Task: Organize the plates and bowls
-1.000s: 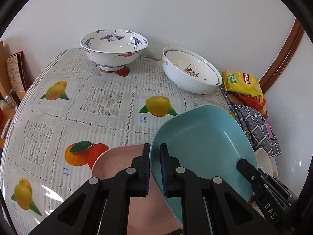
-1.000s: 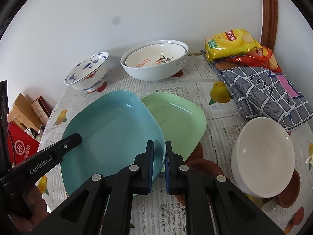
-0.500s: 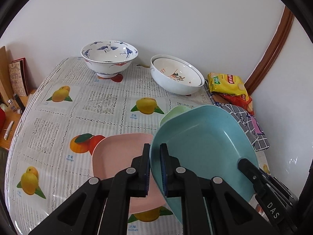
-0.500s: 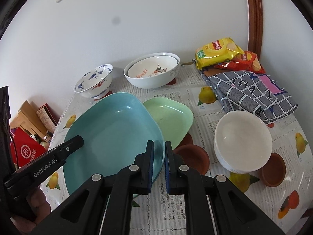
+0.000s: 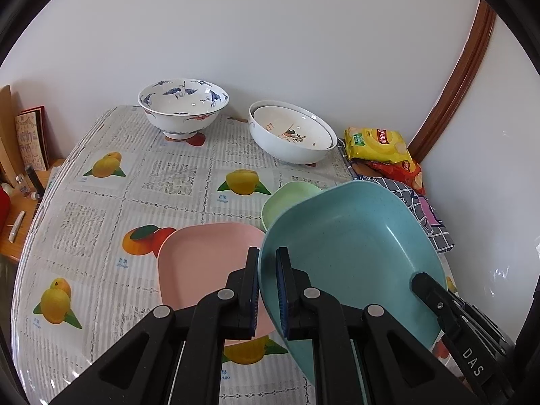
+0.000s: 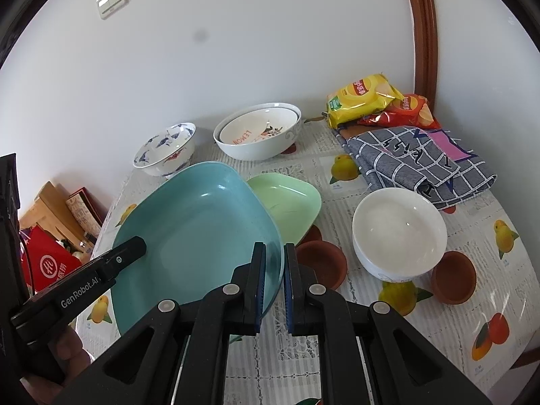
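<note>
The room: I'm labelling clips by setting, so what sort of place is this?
Probably a home dining corner: a fruit-print tablecloth, ceramic bowls and crisp packets against a plain wall with a light switch.

My left gripper (image 6: 84, 283) reads "GenRobot.AI" along its side, my right gripper (image 5: 472, 361) "DAS". The smaller bowl (image 6: 256, 131) nested in the white one bears "LEMON", upside down from here; print under the tablecloth's (image 5: 118, 202) fruit is too small to read.
</note>
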Demonstrator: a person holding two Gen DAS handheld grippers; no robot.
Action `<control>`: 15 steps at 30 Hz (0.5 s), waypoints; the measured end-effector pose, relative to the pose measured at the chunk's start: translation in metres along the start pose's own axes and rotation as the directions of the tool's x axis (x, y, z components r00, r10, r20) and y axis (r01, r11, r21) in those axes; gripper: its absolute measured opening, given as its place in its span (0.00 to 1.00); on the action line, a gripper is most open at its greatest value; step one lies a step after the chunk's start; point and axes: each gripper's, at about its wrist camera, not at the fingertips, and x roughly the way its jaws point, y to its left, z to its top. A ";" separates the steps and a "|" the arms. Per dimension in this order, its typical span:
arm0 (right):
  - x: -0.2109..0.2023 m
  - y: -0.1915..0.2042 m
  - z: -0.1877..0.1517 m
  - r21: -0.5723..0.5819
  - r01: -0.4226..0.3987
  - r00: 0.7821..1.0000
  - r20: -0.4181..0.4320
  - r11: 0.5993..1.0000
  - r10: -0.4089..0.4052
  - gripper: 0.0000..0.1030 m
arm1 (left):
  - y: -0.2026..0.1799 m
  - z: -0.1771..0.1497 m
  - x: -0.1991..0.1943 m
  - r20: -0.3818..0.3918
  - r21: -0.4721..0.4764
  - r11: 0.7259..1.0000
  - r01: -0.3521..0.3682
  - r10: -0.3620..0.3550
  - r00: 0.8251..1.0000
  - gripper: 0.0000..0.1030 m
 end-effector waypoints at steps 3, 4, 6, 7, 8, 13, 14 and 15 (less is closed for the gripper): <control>-0.005 0.000 -0.002 0.001 0.002 1.000 0.005 1.000 -0.002 0.09 | -0.001 -0.002 -0.003 0.002 0.001 1.000 0.002 -0.002 1.000 0.10; -0.006 0.000 -0.003 0.002 0.002 1.000 0.007 1.000 -0.002 0.10 | -0.002 -0.003 -0.004 0.002 0.002 1.000 0.003 -0.003 1.000 0.10; -0.009 -0.001 -0.005 0.006 0.002 1.000 0.010 1.000 -0.002 0.09 | -0.002 -0.005 -0.006 0.003 0.007 1.000 0.004 -0.004 1.000 0.10; -0.010 -0.001 -0.006 0.007 0.004 1.000 0.011 1.000 -0.004 0.09 | -0.003 -0.005 -0.007 0.004 0.008 1.000 0.004 -0.005 1.000 0.10; -0.010 -0.002 -0.006 0.009 0.004 1.000 0.012 1.000 -0.004 0.09 | -0.003 -0.006 -0.008 0.005 0.008 1.000 0.005 -0.005 1.000 0.10; -0.015 -0.002 -0.009 0.014 0.005 1.000 0.019 1.000 -0.006 0.09 | -0.003 -0.009 -0.011 0.008 0.010 1.000 0.008 -0.008 1.000 0.10; -0.016 -0.002 -0.010 0.014 0.006 1.000 0.019 1.000 -0.006 0.09 | -0.003 -0.010 -0.012 0.009 0.009 1.000 0.009 -0.009 1.000 0.10; -0.017 -0.002 -0.010 0.014 0.006 1.000 0.019 1.000 -0.006 0.10 | -0.003 -0.010 -0.012 0.009 0.008 1.000 0.009 -0.010 1.000 0.10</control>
